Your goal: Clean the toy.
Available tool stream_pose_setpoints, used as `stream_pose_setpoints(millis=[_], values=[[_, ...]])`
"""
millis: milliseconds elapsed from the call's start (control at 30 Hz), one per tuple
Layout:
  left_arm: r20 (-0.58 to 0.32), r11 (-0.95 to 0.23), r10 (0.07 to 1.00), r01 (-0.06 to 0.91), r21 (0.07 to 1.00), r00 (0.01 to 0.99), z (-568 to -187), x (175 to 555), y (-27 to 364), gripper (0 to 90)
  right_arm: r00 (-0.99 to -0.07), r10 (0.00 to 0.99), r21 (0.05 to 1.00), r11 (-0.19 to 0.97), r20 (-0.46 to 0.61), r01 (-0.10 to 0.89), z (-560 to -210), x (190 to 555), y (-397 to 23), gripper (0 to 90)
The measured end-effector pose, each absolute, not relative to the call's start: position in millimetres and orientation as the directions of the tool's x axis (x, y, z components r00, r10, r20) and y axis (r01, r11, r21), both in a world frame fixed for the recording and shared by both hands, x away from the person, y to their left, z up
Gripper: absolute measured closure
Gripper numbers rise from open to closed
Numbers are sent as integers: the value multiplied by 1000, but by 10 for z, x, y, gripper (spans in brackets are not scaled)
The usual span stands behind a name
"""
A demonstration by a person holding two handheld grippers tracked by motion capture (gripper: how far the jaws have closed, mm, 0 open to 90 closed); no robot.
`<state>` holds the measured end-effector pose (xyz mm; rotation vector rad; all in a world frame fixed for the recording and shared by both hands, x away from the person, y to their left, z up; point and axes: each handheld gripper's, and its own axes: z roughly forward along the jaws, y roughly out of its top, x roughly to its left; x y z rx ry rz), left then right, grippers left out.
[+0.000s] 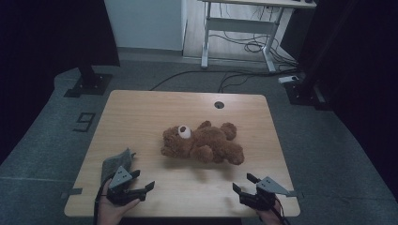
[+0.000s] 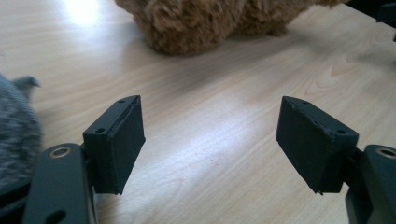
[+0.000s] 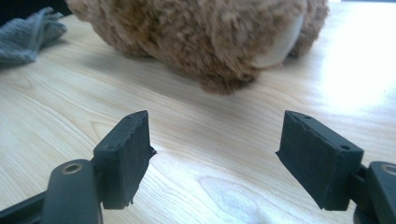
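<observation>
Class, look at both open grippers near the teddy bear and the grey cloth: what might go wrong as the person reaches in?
1. The teddy bear is soft and bulky; the left gripper or right gripper, both open and apart from it, may pinch only fur and slip.
2. The grey cloth lies right beside the left gripper and could snag or be dragged.
3. A nudge may slide the bear across the smooth table.
</observation>
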<state>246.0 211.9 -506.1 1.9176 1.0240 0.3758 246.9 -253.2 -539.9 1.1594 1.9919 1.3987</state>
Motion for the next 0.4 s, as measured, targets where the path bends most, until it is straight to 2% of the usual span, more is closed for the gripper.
stream_pose_setpoints(millis=[400], values=[[-147, -238, 779, 504, 830, 609, -5047, 2426, 2159, 234, -549, 831, 909, 155, 91, 386, -5416, 2491, -2508, 251]])
